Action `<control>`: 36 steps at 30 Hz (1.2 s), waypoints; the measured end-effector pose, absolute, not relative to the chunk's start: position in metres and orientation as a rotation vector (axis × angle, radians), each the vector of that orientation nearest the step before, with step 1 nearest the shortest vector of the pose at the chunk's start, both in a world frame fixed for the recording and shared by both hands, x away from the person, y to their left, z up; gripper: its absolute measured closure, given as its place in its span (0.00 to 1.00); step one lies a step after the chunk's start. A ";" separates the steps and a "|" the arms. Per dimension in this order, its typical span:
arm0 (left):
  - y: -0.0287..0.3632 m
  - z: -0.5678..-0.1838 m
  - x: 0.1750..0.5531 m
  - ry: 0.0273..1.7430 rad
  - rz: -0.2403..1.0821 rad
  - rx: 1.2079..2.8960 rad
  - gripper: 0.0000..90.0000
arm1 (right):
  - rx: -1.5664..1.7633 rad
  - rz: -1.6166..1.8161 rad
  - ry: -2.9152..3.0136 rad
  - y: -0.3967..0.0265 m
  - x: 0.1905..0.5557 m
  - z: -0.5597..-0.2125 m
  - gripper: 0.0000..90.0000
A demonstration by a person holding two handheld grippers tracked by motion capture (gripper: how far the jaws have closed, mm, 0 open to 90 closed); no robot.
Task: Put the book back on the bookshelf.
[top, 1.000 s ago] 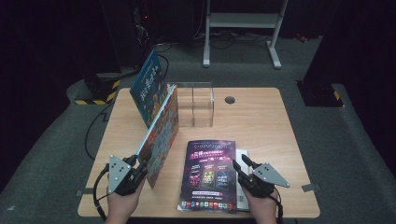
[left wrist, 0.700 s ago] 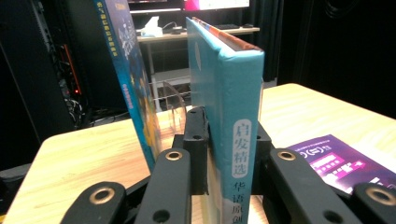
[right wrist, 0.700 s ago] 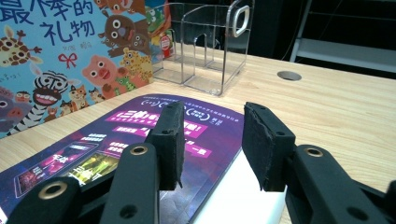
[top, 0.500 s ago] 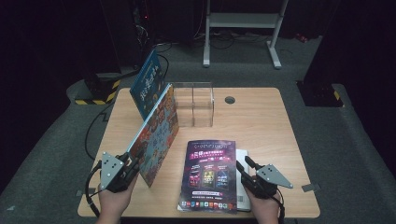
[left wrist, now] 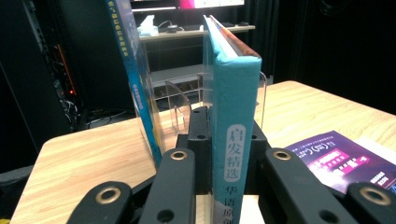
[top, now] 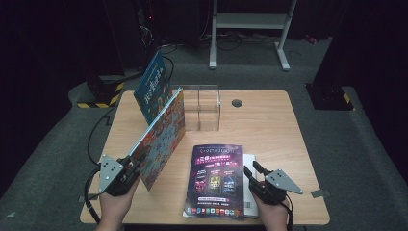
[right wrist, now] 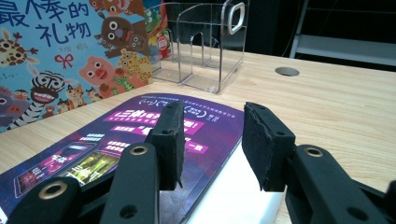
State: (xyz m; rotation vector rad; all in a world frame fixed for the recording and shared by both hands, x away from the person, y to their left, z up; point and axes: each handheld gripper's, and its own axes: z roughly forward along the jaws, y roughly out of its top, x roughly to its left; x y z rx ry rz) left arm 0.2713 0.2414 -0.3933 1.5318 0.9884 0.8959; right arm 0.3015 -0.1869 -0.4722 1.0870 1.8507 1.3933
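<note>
Left gripper (top: 126, 169), near left of the wooden table (top: 269, 125): its 2 jaws are clamped on the teal spine of the picture book (top: 161, 137), which stands on edge, tilted, running from the gripper toward the far side. In the left gripper view the spine (left wrist: 233, 135) sits upright between the black jaws, pressed on both sides. The book's far end lies just beside the clear acrylic holder (top: 208, 108) at the table's far centre. A 2nd blue book (top: 153, 86) leans at the far left, next to the holder.

Right gripper (top: 256, 177), near right: jaws apart, nothing between them, poised over the right edge of the purple magazine (top: 214, 180), which lies flat at near centre on a white sheet (right wrist: 238, 196). The illustrated animal cover (right wrist: 60, 56) faces the right gripper view.
</note>
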 end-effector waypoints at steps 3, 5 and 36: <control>0.241 -0.394 0.271 0.983 0.902 1.532 0.88 | 1.090 1.394 1.852 -0.187 0.302 -0.472 0.65; 0.241 -0.394 0.271 0.979 0.913 1.534 0.88 | 1.088 1.395 1.851 -0.186 0.302 -0.473 0.65; 0.239 -0.396 0.277 0.984 0.931 1.488 0.88 | 1.080 1.399 1.856 -0.184 0.300 -0.473 0.65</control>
